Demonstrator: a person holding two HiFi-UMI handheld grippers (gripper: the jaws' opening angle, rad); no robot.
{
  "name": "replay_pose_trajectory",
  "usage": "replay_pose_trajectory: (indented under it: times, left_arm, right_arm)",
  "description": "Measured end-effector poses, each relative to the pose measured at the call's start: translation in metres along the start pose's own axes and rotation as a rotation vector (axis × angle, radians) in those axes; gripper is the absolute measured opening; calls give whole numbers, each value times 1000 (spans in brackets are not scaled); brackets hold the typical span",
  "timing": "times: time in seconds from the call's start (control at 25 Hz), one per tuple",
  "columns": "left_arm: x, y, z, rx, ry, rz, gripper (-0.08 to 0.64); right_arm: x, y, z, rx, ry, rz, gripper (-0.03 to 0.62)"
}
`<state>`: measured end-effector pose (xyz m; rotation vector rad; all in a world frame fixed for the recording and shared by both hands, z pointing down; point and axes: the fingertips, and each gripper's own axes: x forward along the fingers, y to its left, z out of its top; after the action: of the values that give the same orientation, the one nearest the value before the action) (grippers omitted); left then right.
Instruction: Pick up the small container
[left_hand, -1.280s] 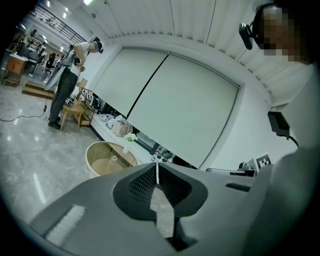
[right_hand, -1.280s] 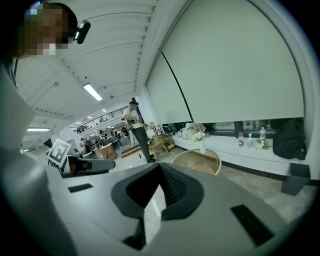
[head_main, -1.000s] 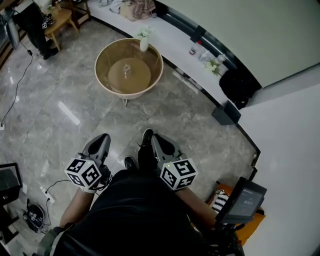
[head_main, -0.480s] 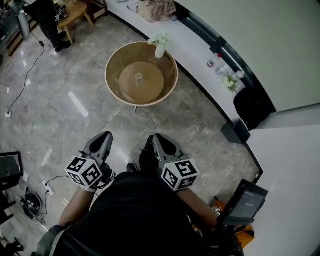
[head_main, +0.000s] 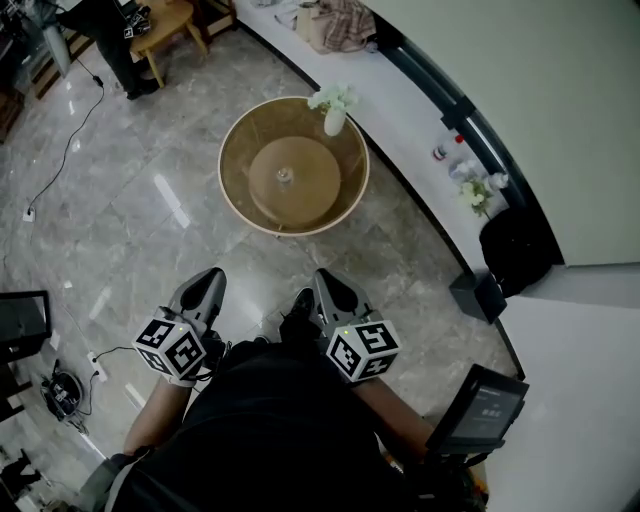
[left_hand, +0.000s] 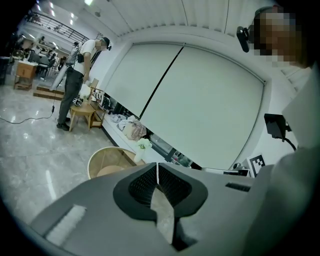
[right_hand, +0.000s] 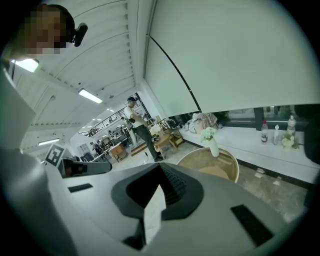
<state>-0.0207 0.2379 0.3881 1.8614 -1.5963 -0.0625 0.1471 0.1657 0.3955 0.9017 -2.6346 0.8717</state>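
Hanging low and near, the left tool (head_main: 208, 276) and the right tool (head_main: 326, 279) were each pressed together and empty, because the small container (head_main: 284, 177) sat far off, in the middle of the round surface (head_main: 236, 198).

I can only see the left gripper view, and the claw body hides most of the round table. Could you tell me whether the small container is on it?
Observer: Yes. In the head view the small container stands at the middle of the round table, on its inner disc.
Operator: Thank you. How is the right claw?
Observer: The right claw is shut, with nothing between its jaws.
Operator: And how close are the two claws to the table?
Observer: Both are short of it. The left claw and the right one are side by side over the floor, pointing towards the table.
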Motion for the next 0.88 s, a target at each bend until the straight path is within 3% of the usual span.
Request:
replay_pose_trajectory:
  times: [0.24, 0.6, 0.88]
  left_arm:
    - [22, -2, 19, 0, -44, 37, 3]
    - [46, 23, 27, 44, -6, 65, 3]
    - [98, 52, 52, 86, 48, -26, 3]
  right_arm:
    - [14, -20, 32, -28, -14, 28, 6]
    - [45, -31, 28, -1, 41, 28, 6]
    - [76, -53, 47, 42, 15, -86, 6]
